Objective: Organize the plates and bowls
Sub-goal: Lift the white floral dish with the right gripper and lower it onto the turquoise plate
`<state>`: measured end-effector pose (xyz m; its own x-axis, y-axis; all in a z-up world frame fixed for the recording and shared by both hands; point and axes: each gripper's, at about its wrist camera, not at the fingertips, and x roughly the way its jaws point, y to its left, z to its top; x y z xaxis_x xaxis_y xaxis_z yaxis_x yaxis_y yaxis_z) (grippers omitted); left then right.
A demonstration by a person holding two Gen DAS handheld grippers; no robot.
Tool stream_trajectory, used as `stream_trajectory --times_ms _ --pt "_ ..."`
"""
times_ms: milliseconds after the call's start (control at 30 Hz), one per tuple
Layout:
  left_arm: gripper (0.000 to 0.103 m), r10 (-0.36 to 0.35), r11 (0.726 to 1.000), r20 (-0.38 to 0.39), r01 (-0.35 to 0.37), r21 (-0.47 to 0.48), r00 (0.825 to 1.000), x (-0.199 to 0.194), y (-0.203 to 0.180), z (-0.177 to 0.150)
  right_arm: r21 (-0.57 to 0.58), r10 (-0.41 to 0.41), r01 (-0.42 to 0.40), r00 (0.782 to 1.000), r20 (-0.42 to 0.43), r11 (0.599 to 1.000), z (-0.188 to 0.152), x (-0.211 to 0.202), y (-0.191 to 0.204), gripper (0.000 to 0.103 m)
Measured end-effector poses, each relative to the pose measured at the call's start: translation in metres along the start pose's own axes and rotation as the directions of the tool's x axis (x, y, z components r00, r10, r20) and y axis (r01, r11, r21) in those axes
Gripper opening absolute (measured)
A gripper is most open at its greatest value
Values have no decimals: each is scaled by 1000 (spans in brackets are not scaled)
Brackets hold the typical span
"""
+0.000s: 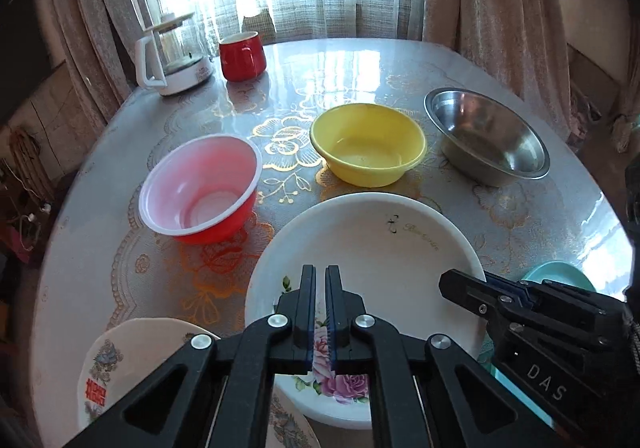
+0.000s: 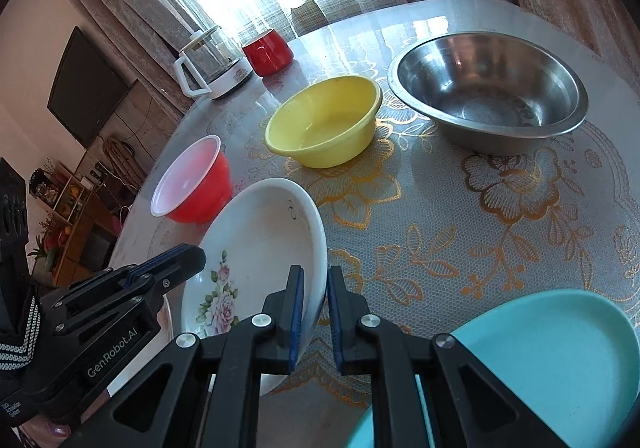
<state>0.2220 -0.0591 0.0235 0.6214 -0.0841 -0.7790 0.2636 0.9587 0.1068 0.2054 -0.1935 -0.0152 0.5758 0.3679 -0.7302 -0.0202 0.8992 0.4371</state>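
left tongs (image 1: pixel 320 276): clenched on the near rim of the white floral plate (image 1: pixel 372 248); pads nearly touching, rim edge-on between them, floral print showing just below the tips.
right tongs (image 2: pixel 316 280): grasping the same plate (image 2: pixel 256 248) at its right rim; left pad inside the rim, right pad outside, small gap still visible.
key relation: both tongs on one plate. From the left tongs the plate spreads toward 12 o'clock; from the right tongs it extends toward 10 o'clock. Plate looks tilted in the right wrist view, so likely lifted off the desk (image 1: pixel 360 67), can't confirm.
nearest arm: equal, both already on it. Teal plate (image 2: pixel 552 360) sits at 4 o'clock from the right tongs, near; patterned plate (image 1: pixel 132 360) at 8 o'clock from the left tongs.
likely target: a plate stack, teal or patterned; judgement only.
bowls: red bowl (image 1: pixel 200 191) at 10 o'clock, yellow bowl (image 1: pixel 368 143) at 12, steel bowl (image 1: pixel 488 135) at 2, in a row and apart from each other.
materials: white plate glazed ceramic, shallow, round, slick rim. Red and yellow bowls thin plastic. Steel bowl wide-lipped, reflective. Desk cover glossy, lace pattern with gold flowers.
risk: slick glaze, thin rim grip; slip if the two tongs diverge.
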Motion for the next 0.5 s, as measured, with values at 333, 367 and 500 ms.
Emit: stream_trajectory --times_ms 333,367,500 --pt "5 26 992 -131 -42 -119 991 32 43 3 58 -7 12 997 -78 998 -6 21 -14 10" --pt "7 35 989 -155 -57 -139 987 39 50 2 66 -1 6 997 -77 998 -6 21 -16 10" --pt "44 50 979 -183 -85 -185 982 47 67 4 53 -11 15 997 -70 998 -7 20 -14 10"
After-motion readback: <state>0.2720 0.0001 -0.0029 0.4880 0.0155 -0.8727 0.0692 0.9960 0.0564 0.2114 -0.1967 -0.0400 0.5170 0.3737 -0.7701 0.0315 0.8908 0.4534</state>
